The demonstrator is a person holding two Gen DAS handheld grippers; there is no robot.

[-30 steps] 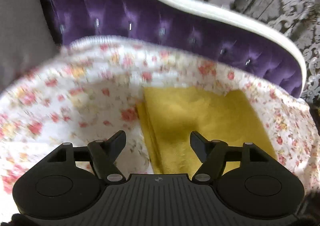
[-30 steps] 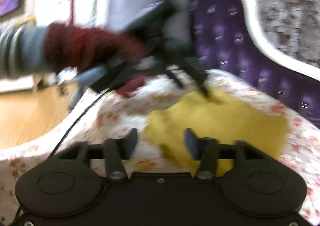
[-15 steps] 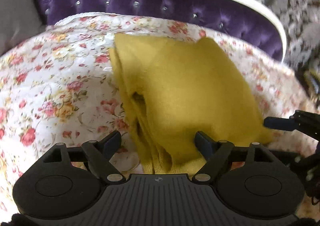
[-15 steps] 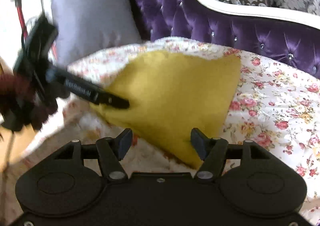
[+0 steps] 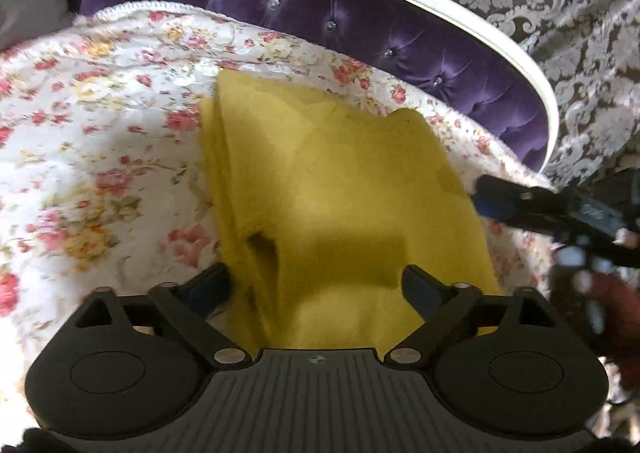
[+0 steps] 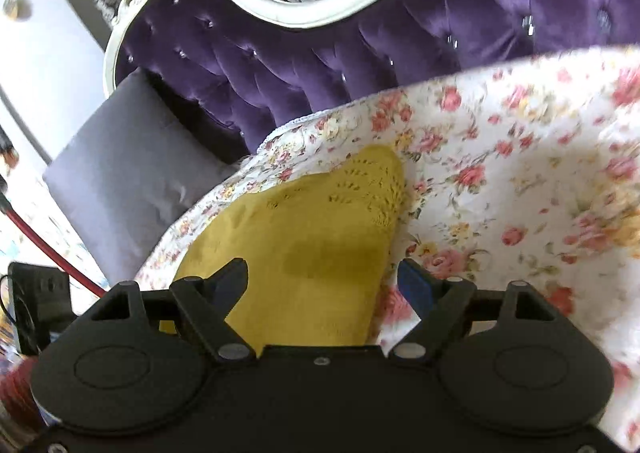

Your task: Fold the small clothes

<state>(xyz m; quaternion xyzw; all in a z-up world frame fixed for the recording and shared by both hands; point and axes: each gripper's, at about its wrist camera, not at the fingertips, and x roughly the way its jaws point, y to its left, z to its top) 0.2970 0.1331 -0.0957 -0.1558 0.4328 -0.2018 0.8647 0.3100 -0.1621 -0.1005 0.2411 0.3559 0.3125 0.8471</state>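
only right view shows grey cushion, both tools agape over yellow garment

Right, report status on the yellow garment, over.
Left gripper and right gripper open, jaws just widened, nothing clamped. Yellow garment folded on floral cover. Nothing in the way.

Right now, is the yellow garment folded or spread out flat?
Folded. The yellow garment lies on the floral cover with several stacked layers showing along its left edge, and one layer there gapes open. How many folds, cannot tell.
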